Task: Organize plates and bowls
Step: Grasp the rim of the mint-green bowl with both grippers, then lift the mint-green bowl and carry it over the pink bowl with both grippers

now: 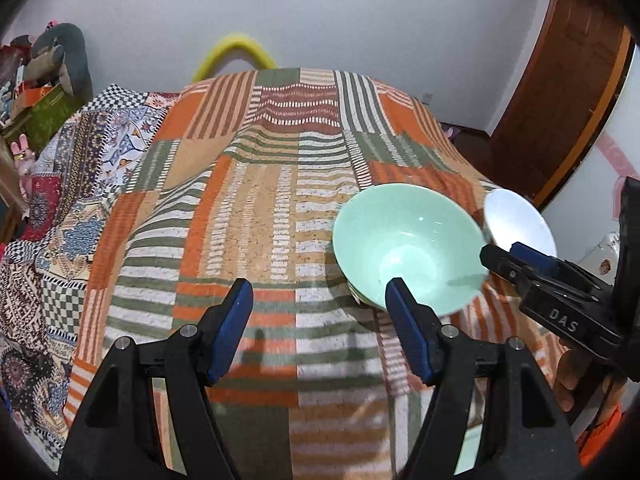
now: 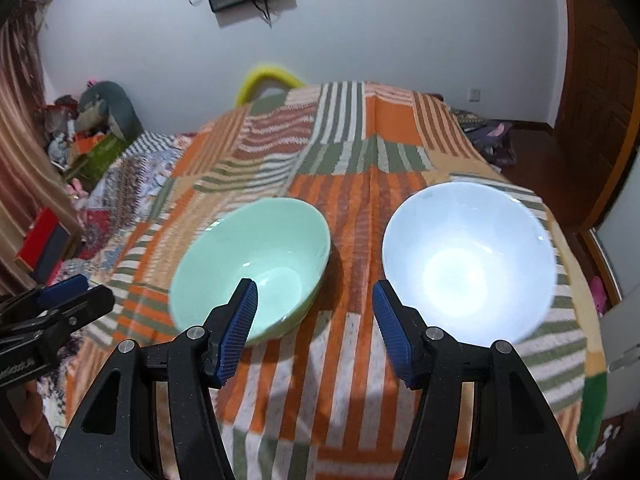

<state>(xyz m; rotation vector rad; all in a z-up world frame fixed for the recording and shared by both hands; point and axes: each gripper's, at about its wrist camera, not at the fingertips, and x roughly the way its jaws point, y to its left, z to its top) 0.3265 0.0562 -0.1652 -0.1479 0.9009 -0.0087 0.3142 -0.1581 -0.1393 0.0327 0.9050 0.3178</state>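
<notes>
The left gripper (image 1: 320, 300) stands open with nothing between its blue pads, and the green bowl (image 1: 408, 248) sits just ahead and to its right on the striped bedspread (image 1: 248, 216). The right gripper (image 2: 315, 300) is open and empty too, over the gap between the green bowl and the white bowl (image 2: 468, 260), which stand apart.
</notes>
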